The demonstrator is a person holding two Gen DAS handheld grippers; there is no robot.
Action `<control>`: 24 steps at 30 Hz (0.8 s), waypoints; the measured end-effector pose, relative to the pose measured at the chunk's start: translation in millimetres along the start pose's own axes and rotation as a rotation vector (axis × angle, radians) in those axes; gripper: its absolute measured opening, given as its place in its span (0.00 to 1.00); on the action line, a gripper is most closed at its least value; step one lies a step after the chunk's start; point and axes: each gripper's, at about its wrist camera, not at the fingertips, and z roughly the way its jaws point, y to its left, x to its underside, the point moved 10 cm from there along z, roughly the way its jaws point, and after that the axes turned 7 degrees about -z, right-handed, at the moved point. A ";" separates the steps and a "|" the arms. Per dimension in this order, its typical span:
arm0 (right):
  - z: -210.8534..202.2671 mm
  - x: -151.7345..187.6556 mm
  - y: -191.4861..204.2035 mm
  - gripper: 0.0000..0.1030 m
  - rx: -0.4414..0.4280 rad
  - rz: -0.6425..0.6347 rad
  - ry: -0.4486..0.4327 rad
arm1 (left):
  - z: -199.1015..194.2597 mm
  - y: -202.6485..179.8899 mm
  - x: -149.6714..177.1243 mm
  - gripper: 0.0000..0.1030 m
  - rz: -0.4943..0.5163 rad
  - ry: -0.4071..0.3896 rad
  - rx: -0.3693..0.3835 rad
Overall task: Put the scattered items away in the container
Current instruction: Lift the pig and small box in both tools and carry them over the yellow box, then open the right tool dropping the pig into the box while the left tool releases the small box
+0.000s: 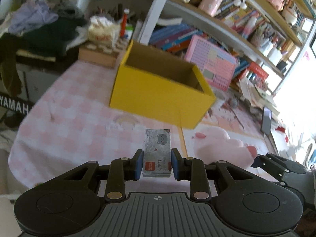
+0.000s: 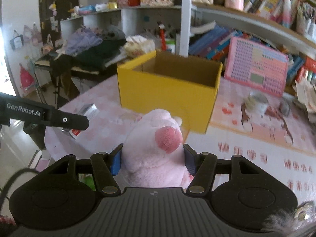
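Observation:
An open yellow cardboard box point(image 1: 158, 90) stands on the pink checked table; it also shows in the right wrist view point(image 2: 167, 92). My left gripper point(image 1: 157, 164) is shut on a small grey staple box point(image 1: 157, 152) with a cat print, held above the table in front of the yellow box. My right gripper point(image 2: 153, 161) is shut on a pink plush toy point(image 2: 156, 148), held in front of the yellow box. The plush point(image 1: 223, 148) and the right gripper point(image 1: 280, 165) show at the right of the left wrist view. The left gripper point(image 2: 59, 118) with the staple box point(image 2: 86, 111) shows at the left of the right wrist view.
A pink toy keyboard point(image 2: 256, 69) leans on bookshelves point(image 2: 256, 19) behind the box. A small grey-white plush point(image 2: 256, 100) lies on the table to the right. A pile of clothes point(image 2: 92, 47) lies on a Yamaha keyboard beyond the table's left edge. A phone point(image 1: 266, 120) stands at right.

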 end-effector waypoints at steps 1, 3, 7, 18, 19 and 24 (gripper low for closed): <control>1.1 -6.1 -2.5 0.57 -0.003 -0.009 -0.016 | 1.0 -1.4 -5.9 0.27 0.002 -0.013 0.001; 3.8 -18.8 -8.6 0.57 -0.007 -0.026 -0.046 | 4.9 -4.8 -19.4 0.27 0.001 -0.036 0.005; 12.5 -49.2 -26.5 0.57 -0.009 -0.038 -0.107 | 18.0 -15.2 -48.2 0.27 0.010 -0.077 0.003; 64.6 -148.1 -92.8 0.57 -0.031 -0.063 -0.248 | 88.2 -51.8 -130.6 0.27 0.088 -0.136 -0.052; 73.8 -153.4 -98.6 0.57 -0.036 -0.071 -0.247 | 96.8 -53.1 -135.5 0.27 0.089 -0.133 -0.060; 129.7 -160.5 -116.5 0.57 -0.076 -0.103 -0.171 | 139.9 -51.8 -151.6 0.27 0.083 -0.100 -0.125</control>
